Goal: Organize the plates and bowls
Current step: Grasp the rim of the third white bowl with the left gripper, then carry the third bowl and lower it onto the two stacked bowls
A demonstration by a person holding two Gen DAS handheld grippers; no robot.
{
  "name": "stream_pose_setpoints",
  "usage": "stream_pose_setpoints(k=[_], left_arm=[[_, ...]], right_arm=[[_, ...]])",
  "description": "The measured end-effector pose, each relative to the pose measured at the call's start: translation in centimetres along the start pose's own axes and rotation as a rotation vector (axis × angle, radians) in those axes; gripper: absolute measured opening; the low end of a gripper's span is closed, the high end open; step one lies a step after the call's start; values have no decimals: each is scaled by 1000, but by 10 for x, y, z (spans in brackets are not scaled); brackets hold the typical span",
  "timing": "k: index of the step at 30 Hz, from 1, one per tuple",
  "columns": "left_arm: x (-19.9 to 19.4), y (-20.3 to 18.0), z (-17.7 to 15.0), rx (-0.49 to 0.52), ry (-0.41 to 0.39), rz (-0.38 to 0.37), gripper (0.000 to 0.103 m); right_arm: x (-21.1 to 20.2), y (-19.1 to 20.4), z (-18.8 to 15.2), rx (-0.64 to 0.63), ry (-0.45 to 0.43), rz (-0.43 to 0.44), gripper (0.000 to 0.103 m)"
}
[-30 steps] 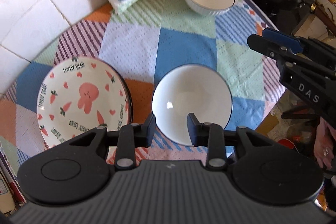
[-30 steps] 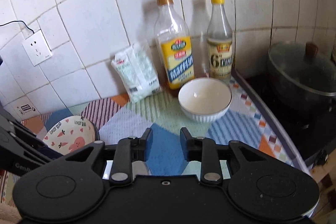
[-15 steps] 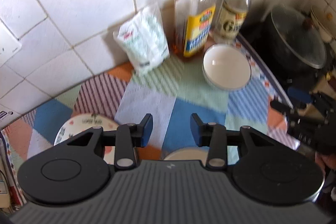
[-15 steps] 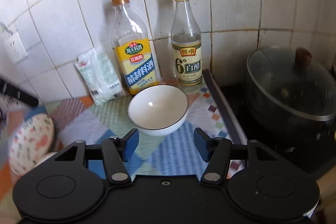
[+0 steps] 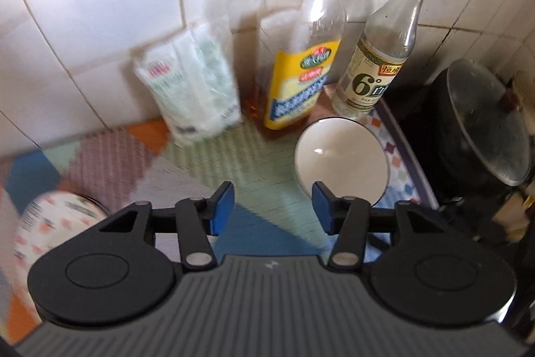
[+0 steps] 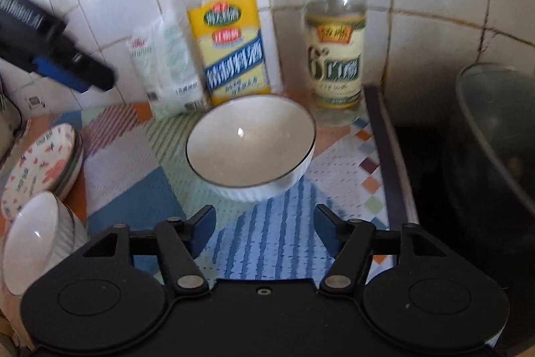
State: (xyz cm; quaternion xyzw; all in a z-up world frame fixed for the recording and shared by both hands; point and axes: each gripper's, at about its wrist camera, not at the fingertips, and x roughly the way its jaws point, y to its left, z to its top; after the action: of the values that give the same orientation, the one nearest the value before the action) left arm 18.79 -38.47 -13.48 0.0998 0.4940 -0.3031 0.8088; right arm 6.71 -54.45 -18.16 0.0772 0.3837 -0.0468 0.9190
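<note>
A white ribbed bowl (image 6: 250,149) with a dark rim stands on the patchwork cloth in front of two bottles; it also shows in the left wrist view (image 5: 341,156). My right gripper (image 6: 264,230) is open and empty, just short of this bowl. My left gripper (image 5: 272,209) is open and empty, above the cloth to the bowl's left; it shows at the upper left of the right wrist view (image 6: 77,72). A second white bowl (image 6: 36,240) sits at the left. A stack of carrot-print plates (image 6: 43,163) lies behind it, also in the left wrist view (image 5: 50,223).
A yellow-label oil bottle (image 6: 227,32) and a vinegar bottle (image 6: 336,32) stand against the tiled wall. A white packet (image 6: 164,69) leans beside them. A dark pot with a glass lid (image 6: 495,156) sits on the stove at the right.
Both grippers have opened wider. The right gripper has moved closer to the far bowl. The left gripper has lifted away from the near bowl and swung toward the bottles.
</note>
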Motion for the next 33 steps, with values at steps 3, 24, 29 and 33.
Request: stream_pose_setpoints(k=[3,24,29,33], left_arm=[[21,-4,0,-37,44,-10,53],[128,-24,9,56,101,50,24],[127,-46,1,157,88,98,10],[122,-54,-3,198,83,93,9]], right_arm=[[12,13,1,-63,56,-30,72],[75,13,13,-144,-9,-32,93],[77,32,15,-205,-25,-96,93],[76,31,11,-165,-38,-97,93]])
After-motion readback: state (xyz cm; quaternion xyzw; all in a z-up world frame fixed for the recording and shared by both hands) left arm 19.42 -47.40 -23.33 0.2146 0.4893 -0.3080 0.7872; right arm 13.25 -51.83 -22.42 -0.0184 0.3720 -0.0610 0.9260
